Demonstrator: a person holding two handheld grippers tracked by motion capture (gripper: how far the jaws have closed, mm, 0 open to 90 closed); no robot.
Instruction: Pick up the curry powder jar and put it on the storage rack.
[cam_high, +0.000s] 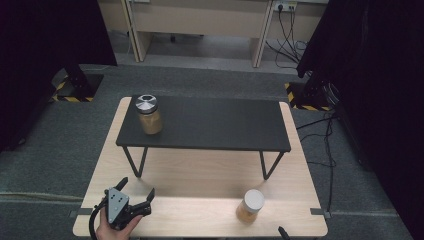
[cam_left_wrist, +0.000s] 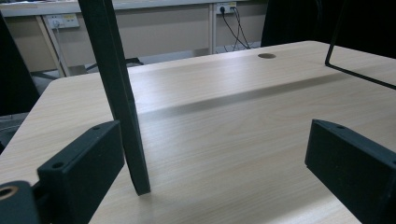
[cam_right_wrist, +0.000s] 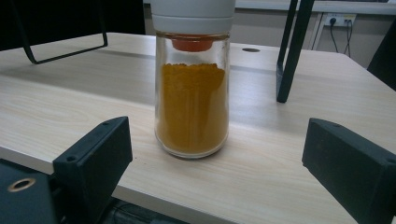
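Right gripper view: spice jar (cam_right_wrist: 192, 79) stands upright, white lid (cam_right_wrist: 192, 14) up.

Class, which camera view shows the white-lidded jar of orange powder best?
The right gripper view: the white-lidded jar stands close, between open jaws, its powder level plain. The high view shows it small, near the table's front edge. The left gripper view faces elsewhere.

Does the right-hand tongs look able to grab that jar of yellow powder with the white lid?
Probably yes. In the right gripper view the white-lidded jar stands upright on the wooden table just ahead of the wide-open right tongs, with nothing between them.
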